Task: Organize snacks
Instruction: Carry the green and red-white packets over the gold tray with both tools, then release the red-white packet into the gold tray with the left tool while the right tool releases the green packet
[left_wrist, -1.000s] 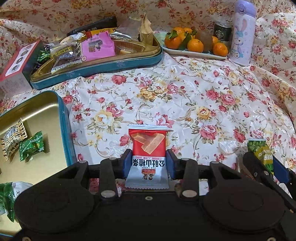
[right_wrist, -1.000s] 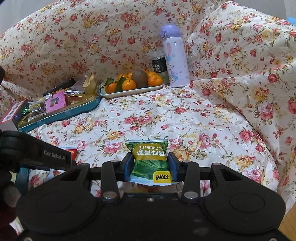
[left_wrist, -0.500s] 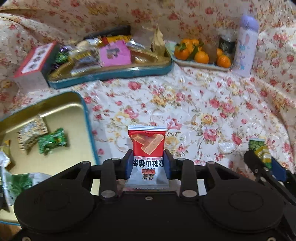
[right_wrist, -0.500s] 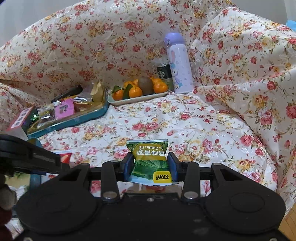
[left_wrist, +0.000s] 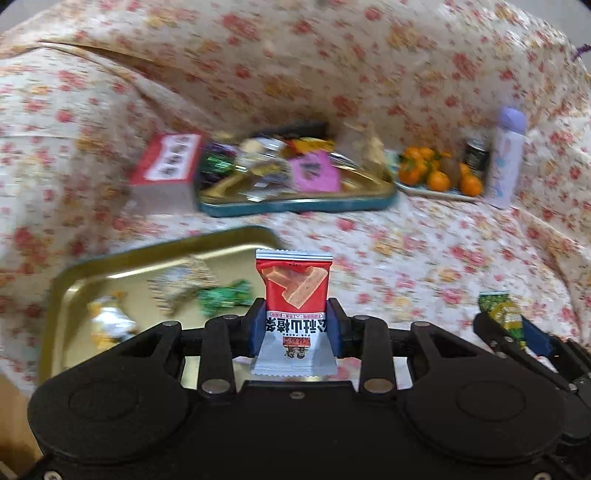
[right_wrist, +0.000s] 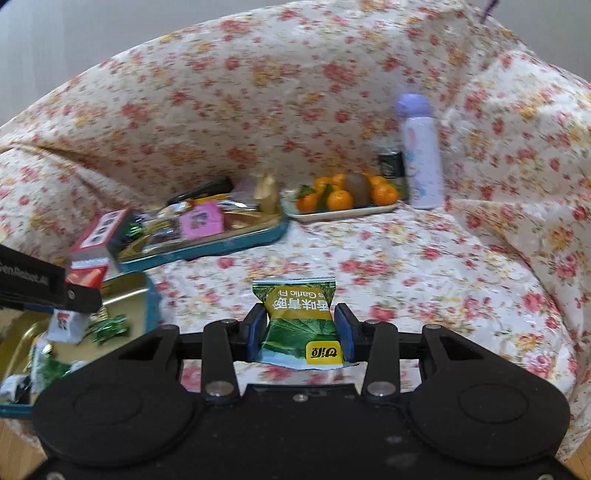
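We hold the left tool closed on a red and silver snack packet, its blue pads pressing both sides after the jaws have just been narrowing onto it; the packet stands upright between them, above the near right corner of a gold-lined rectangular tin tray with a teal outer wall. In that tray lie a green foil candy, a pale patterned wrapper and a silver and yellow wrapper, all blurred. Our right tool grips a green snack packet with a yellow label, held upside down between its blue pads above the floral-covered surface. Further back sits a second teal tin tray heaped with mixed snacks, with a pink packet on top and a red and white carton just beside its left end. To its right a pale plate of oranges stands beside a lilac bottle and a dark can.
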